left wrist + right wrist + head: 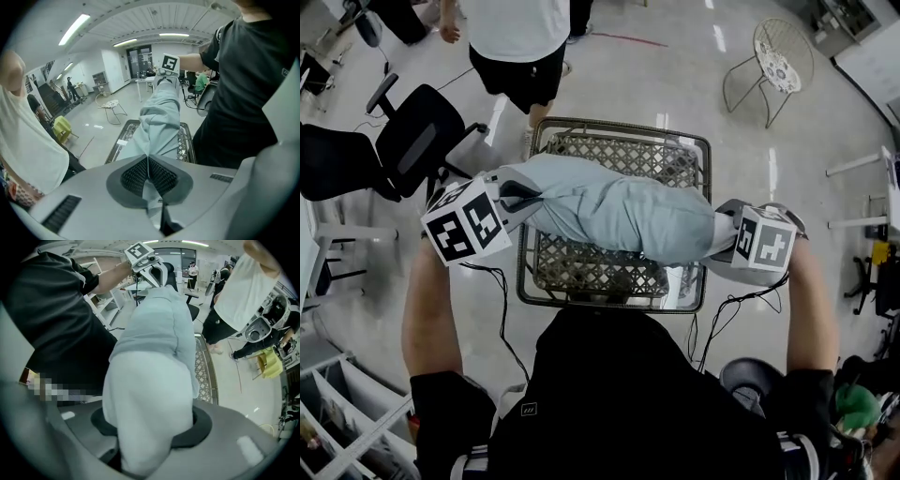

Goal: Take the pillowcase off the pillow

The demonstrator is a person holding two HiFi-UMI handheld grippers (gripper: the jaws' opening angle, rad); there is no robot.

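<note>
At the bottom of the head view the person's black-shirted torso (628, 394) fills the frame, with a bare forearm reaching up each side. At centre left, the left hand-held gripper (520, 197) has its jaws pressed tight together on a thin fold of the pale blue pillowcase (619, 211); in the left gripper view the cloth (161, 117) runs out from the pinched pads (136, 176) toward the other marker cube at the upper centre. At centre right, the right hand-held gripper (724, 232) is clamped at a middling width on the far end of the bundle. The right gripper view shows the white pillow (145, 394) itself bulging between the jaws of that hand-held gripper (150, 427), with the pillowcase's edge (159, 319) beginning just beyond it. The covered pillow stretches across the middle of the head view between the two grippers, over a bench (619, 127) with a dark metal lattice top; whether it touches the lattice cannot be told. Beyond the bench, at the top of the frame, a person in a white shirt and dark shorts (520, 37) stands on the glossy floor. A black office chair (412, 141) is at the upper left and a pale wire chair (778, 61) at the upper right.
</note>
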